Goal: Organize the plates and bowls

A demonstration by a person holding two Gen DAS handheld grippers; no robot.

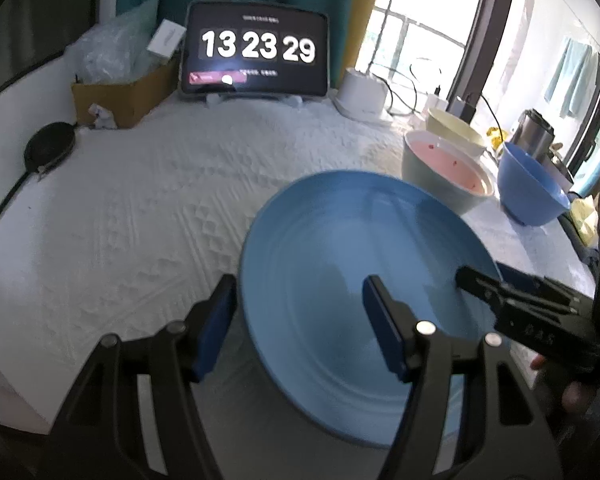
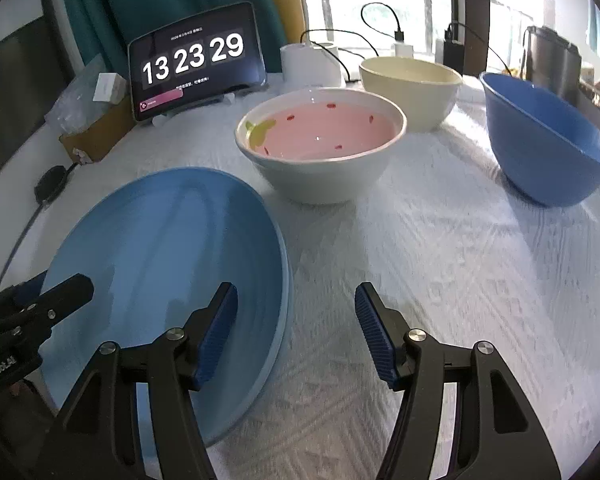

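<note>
A large light-blue plate [image 1: 340,248] [image 2: 168,248] lies on the white textured cloth. My left gripper [image 1: 298,284] is open and straddles the plate's left rim, one pad outside it and one over the plate. My right gripper [image 2: 296,290] is open astride the right rim, its left pad over the plate and its right pad over the cloth. Neither pair of pads presses on the rim. Each gripper shows in the other's view, the right gripper [image 1: 500,292] and the left gripper [image 2: 60,296]. Behind the plate stand a white bowl with a pink inside [image 2: 320,140], a cream bowl [image 2: 412,88] and a blue bowl [image 2: 548,144].
A tablet showing a clock [image 1: 256,52] stands at the back, with a cardboard box [image 1: 120,96] to its left. A black round puck with a cable [image 1: 50,146] lies near the table's left edge. A white device [image 1: 360,92], chargers and a metal jug [image 2: 552,60] line the window side.
</note>
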